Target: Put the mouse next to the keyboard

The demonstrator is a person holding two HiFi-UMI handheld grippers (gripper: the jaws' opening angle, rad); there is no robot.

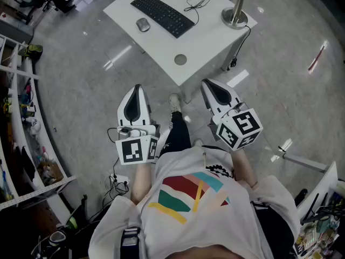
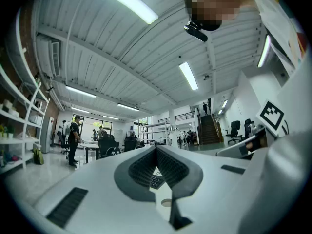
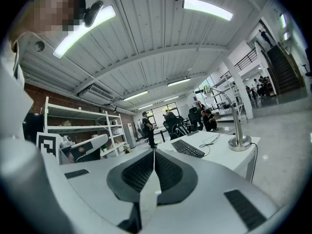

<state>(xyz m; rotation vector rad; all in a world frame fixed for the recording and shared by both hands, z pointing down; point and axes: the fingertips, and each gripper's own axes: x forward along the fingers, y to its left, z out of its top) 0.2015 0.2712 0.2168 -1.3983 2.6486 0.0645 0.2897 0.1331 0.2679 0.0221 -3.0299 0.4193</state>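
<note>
White table (image 1: 205, 42), mouse (image 1: 143, 25) near long edge of keyboard (image 1: 162, 14), heading unclear, left hand-held gripper (image 1: 137, 88), right hand-held gripper (image 1: 207, 83), both pressed together

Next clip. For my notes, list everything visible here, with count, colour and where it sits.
table: 1, white, top centre of the head view
keyboard: 1, black, lying at an angle on the table
mouse: 1, grey, on the table just left of the keyboard, not touching it
cable: 1, black, looped on the table right of the keyboard
lamp stand: 1, silver, at the table's right corner
round insert: 1, grey, in the tabletop near its front edge
shelving: 1 unit, white, along the left edge, holding assorted items
left hand-held gripper: 1, white, shut, empty, over the floor
right hand-held gripper: 1, white, shut, empty, over the floor
</note>
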